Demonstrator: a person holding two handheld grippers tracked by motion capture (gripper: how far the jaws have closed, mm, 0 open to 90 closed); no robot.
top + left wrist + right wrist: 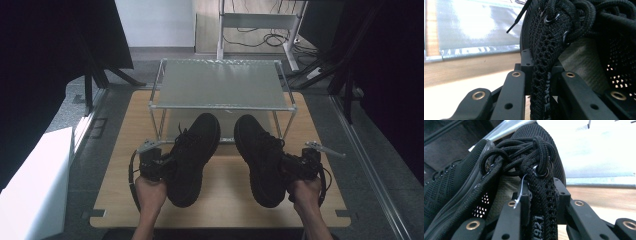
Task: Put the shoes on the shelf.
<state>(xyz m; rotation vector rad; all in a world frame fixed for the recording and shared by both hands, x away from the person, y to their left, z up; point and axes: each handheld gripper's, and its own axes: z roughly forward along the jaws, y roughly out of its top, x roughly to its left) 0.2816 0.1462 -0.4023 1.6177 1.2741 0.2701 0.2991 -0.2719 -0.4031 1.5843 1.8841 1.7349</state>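
Two black mesh lace-up shoes hang over the wooden table (pixel 225 200). My left gripper (pixel 167 165) is shut on the collar edge of the left shoe (pixel 192 157); in the left gripper view the knit wall of that shoe (pixel 541 65) is pinched between the black jaws. At the right, my right gripper (pixel 287 167) is shut on the side wall of the right shoe (pixel 260 160). The right gripper view has the eyelet strip and laces of this shoe (pixel 540 190) clamped between its jaws, with the left shoe (pixel 451 182) beside it.
A metal-framed rack with a grey shelf (pixel 220 82) stands at the back of the table, just beyond the shoe toes. A white box (pixel 35 185) sits left of the table, and dark curtains hang on both sides. A desk frame with cables (pixel 260 25) stands behind.
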